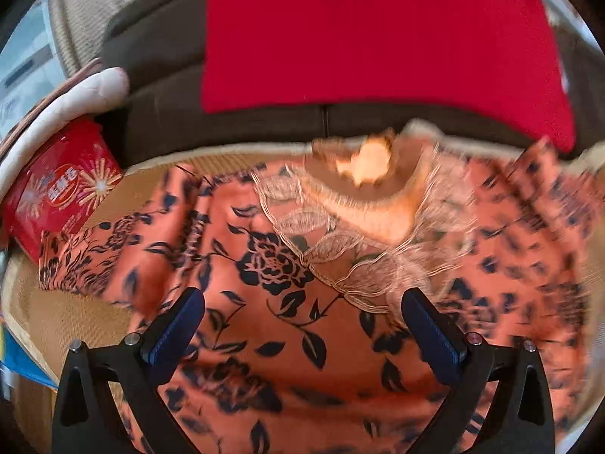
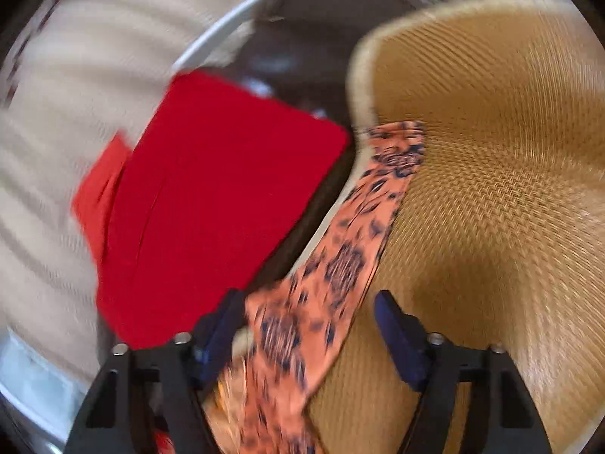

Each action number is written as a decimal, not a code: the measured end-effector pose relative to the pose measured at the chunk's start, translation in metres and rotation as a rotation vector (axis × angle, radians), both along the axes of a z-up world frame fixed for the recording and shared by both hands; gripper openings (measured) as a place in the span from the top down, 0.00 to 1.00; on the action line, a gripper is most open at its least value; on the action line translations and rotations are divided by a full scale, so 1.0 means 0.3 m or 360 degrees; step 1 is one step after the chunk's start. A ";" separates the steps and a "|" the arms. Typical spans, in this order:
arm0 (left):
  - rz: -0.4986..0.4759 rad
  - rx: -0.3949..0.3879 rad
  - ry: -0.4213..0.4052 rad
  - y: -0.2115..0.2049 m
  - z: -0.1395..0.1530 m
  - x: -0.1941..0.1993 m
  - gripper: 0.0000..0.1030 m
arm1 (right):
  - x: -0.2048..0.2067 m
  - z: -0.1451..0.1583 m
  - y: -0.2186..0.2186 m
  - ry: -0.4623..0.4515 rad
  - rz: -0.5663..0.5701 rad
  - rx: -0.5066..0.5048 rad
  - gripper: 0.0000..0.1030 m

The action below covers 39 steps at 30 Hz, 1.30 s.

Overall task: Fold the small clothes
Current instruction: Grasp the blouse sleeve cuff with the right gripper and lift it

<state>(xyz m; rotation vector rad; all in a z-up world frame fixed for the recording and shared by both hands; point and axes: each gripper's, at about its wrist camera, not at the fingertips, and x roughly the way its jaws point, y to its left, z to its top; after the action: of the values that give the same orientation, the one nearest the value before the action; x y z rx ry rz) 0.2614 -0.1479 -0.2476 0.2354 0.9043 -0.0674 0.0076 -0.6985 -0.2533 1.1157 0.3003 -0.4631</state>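
An orange garment with a dark floral print (image 1: 264,265) lies spread on a woven straw mat (image 1: 68,317); its lace-trimmed neckline (image 1: 363,234) faces the far side. My left gripper (image 1: 302,302) hangs open just above the garment's middle, holding nothing. In the right wrist view a sleeve or edge strip of the same garment (image 2: 340,249) runs across the mat (image 2: 491,189). My right gripper (image 2: 306,321) is open, with the strip lying between its blue pads. The view is blurred.
A folded red cloth (image 1: 378,38) rests on a dark sofa (image 1: 159,87) behind the mat; it also shows in the right wrist view (image 2: 219,196). A red printed box (image 1: 60,189) and a white cushion (image 1: 75,94) sit at the left.
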 end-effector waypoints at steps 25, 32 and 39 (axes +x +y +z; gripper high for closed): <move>-0.0044 0.0116 0.0095 -0.048 -0.154 0.103 0.00 | 0.461 -0.259 -0.714 0.0733 -0.0303 -0.0020 0.90; -0.0084 0.0039 0.0039 -0.042 -0.088 0.092 0.00 | 0.392 -0.108 -0.575 0.0317 -0.0190 -0.0149 0.91; 0.0049 -0.0058 -0.0253 0.062 0.060 0.052 0.00 | 0.375 0.173 -0.144 0.0005 0.0215 -0.0204 0.91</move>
<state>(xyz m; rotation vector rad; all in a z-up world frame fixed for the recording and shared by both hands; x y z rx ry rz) 0.2769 -0.1293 -0.2296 0.1899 0.7475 -0.0360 0.1201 -0.7418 -0.2013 0.9635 0.3419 -0.3592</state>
